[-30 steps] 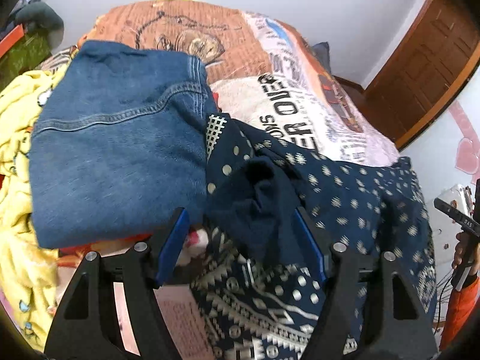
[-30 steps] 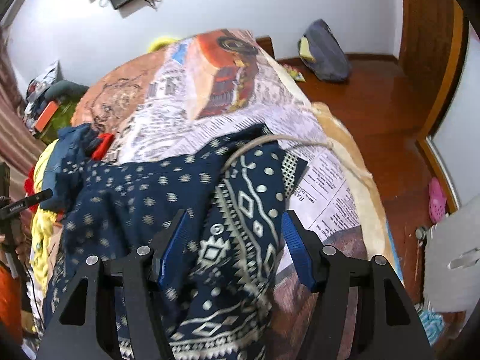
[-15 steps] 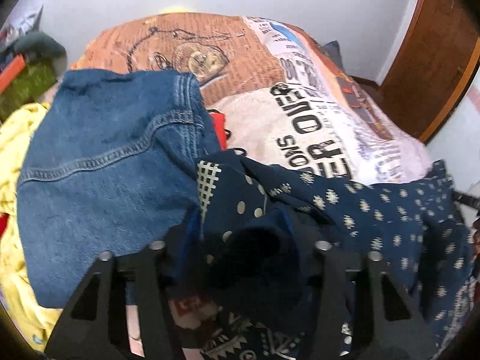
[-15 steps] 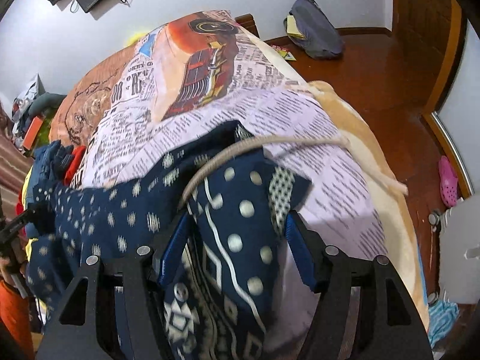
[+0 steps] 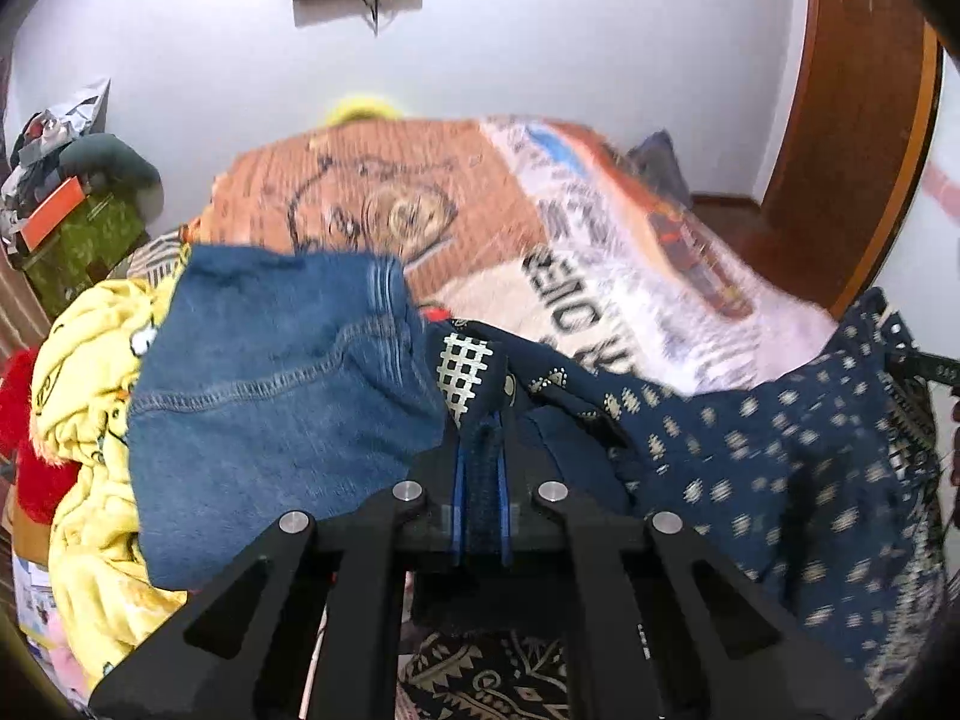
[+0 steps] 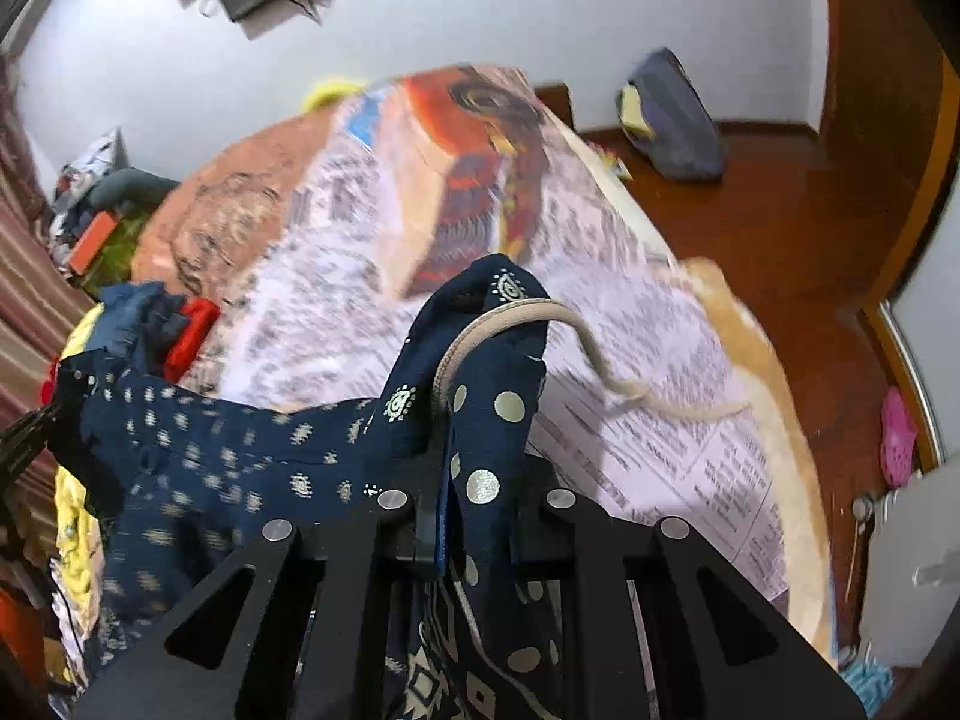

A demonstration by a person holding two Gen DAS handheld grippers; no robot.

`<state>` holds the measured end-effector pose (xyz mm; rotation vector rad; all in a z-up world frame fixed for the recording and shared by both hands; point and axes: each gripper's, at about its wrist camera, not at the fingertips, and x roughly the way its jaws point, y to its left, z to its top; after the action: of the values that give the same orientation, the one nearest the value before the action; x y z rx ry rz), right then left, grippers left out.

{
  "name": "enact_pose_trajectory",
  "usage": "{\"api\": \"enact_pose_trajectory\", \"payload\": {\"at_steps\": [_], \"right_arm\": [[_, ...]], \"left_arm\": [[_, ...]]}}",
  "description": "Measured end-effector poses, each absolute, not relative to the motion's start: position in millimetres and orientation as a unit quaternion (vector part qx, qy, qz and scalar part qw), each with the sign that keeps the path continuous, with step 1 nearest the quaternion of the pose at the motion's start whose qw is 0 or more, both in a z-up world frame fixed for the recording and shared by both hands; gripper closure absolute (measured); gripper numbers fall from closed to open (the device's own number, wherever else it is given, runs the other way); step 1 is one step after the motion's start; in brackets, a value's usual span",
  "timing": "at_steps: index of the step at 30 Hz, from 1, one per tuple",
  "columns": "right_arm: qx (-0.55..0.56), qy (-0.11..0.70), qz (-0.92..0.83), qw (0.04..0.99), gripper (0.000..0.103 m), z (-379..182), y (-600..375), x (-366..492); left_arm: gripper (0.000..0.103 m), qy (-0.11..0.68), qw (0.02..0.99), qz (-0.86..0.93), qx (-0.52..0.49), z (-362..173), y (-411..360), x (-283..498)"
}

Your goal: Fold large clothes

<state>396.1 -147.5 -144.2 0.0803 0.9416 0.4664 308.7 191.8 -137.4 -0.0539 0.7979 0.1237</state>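
Your left gripper [image 5: 480, 450] is squeezed tight on a fold of the dark blue cloth with cream dots and patterns [image 5: 750, 438]. Your right gripper [image 6: 474, 480] pinches another part of the same dark blue cloth [image 6: 240, 450], right by its cream drawstring [image 6: 540, 318]. The cloth hangs stretched between your two grippers, above the bed blanket with newspaper print [image 6: 660, 420]. Folded blue jeans [image 5: 270, 390] lie just left of your left gripper, beside a yellow blanket [image 5: 90, 372].

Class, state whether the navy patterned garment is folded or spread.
Spread, unfolded: the navy patterned garment hangs stretched between left gripper and right gripper.
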Motion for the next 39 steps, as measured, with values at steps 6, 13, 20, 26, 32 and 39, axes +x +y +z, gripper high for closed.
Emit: {"api": "enact_pose_trajectory", "payload": {"at_steps": [6, 13, 20, 26, 32, 39], "right_arm": [[0.016, 0.400, 0.241, 0.884, 0.091, -103.3, -122.1, 401.7], [0.029, 0.383, 0.243, 0.891, 0.091, -91.7, -92.1, 439.2], [0.020, 0.426, 0.228, 0.875, 0.091, -128.0, -62.2, 483.7], [0.008, 0.460, 0.208, 0.863, 0.091, -166.6, -63.5, 507.9], [-0.005, 0.489, 0.169, 0.856, 0.083, -191.6, -79.6, 517.8], [-0.003, 0.508, 0.138, 0.850, 0.054, -184.4, -118.9, 500.6]], "left_arm": [[0.096, 0.356, 0.931, 0.054, -0.060, -95.4, 209.2, 313.0], [0.096, 0.349, 0.930, 0.074, -0.084, -84.3, 244.2, 342.1], [0.096, 0.389, 0.910, 0.098, -0.104, -120.4, 282.5, 391.8], [0.095, 0.418, 0.893, 0.124, -0.108, -160.1, 305.7, 415.1], [0.083, 0.437, 0.884, 0.136, -0.097, -181.7, 312.9, 419.1], [0.059, 0.451, 0.873, 0.156, -0.099, -184.2, 318.9, 402.7]]}}
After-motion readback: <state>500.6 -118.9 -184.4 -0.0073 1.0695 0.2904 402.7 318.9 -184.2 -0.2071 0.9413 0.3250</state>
